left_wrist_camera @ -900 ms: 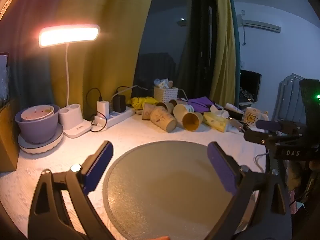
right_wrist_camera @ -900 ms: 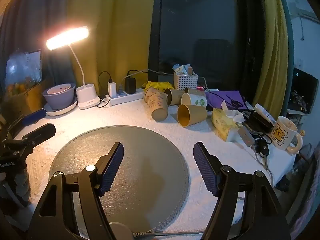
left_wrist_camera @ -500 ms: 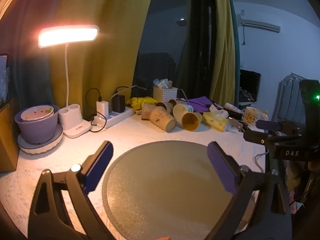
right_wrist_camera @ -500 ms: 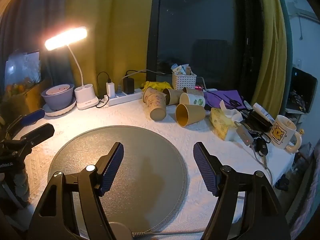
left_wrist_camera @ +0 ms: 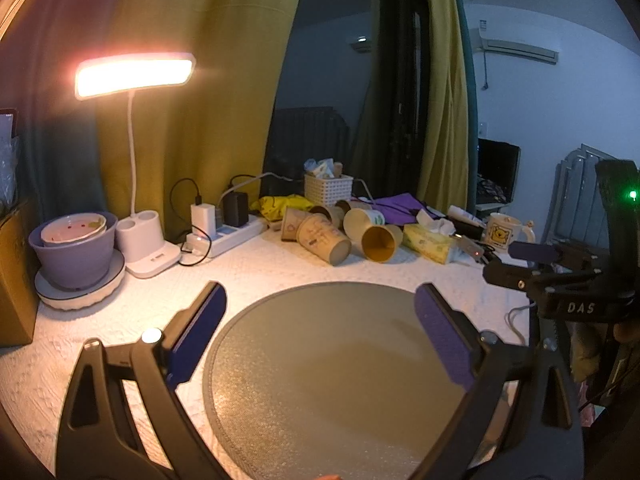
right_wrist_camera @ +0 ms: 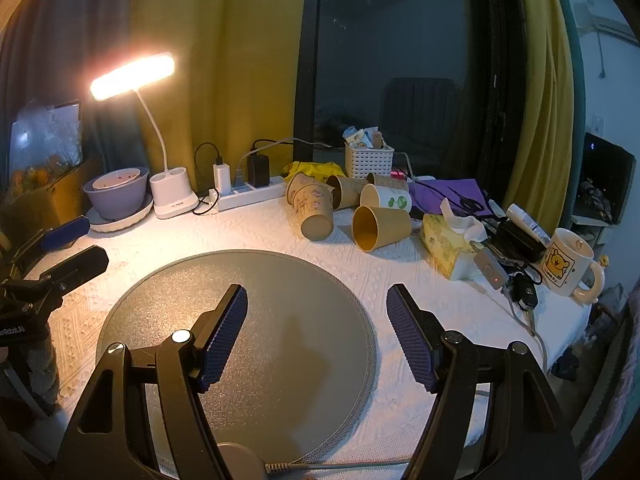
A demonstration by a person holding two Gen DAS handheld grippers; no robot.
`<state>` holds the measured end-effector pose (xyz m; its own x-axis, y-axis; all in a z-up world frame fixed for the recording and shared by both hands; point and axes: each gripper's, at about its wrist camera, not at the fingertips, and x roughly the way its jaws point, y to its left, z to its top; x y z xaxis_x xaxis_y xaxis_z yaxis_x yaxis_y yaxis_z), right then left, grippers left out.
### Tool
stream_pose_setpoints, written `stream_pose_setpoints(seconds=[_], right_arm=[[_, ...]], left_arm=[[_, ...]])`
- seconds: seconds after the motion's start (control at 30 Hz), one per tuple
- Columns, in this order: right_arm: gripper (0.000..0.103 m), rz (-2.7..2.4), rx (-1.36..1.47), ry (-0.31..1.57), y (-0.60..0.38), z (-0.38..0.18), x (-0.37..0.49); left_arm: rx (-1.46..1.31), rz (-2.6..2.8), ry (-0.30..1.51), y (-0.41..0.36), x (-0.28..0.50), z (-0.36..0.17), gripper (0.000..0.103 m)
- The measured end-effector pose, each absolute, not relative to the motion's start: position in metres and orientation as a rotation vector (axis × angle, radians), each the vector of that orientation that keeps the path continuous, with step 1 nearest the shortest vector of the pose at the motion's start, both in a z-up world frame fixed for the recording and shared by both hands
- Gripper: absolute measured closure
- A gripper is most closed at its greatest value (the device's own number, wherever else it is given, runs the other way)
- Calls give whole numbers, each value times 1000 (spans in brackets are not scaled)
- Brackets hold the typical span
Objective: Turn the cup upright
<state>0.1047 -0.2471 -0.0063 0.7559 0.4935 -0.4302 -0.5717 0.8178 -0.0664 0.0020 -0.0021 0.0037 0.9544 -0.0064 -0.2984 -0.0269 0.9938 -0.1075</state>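
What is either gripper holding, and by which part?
Nothing. The left gripper and right gripper both have open jaws over the mat; the cups lie untouched.

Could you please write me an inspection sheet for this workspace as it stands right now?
Surface: white textured cloth with a round grey mat, nothing on the mat.
Job's things: paper cups heaped on their sides behind the mat; none upright.
Clutter: tissue box, bear mug, white basket, purple bowl, keys.
Grippers: left gripper and right gripper both open, empty, over the mat.
Cables: power strip with chargers; a cable along the near edge.
Surroundings: lit desk lamp, yellow curtains, dark window.
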Motion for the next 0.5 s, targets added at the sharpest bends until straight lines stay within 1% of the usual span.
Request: stream_pose_setpoints(seconds=[0.5], right_arm=[[28,587,-200,413,-246,-7,104]], left_arm=[[-110,9,300,-4,1,3,7]])
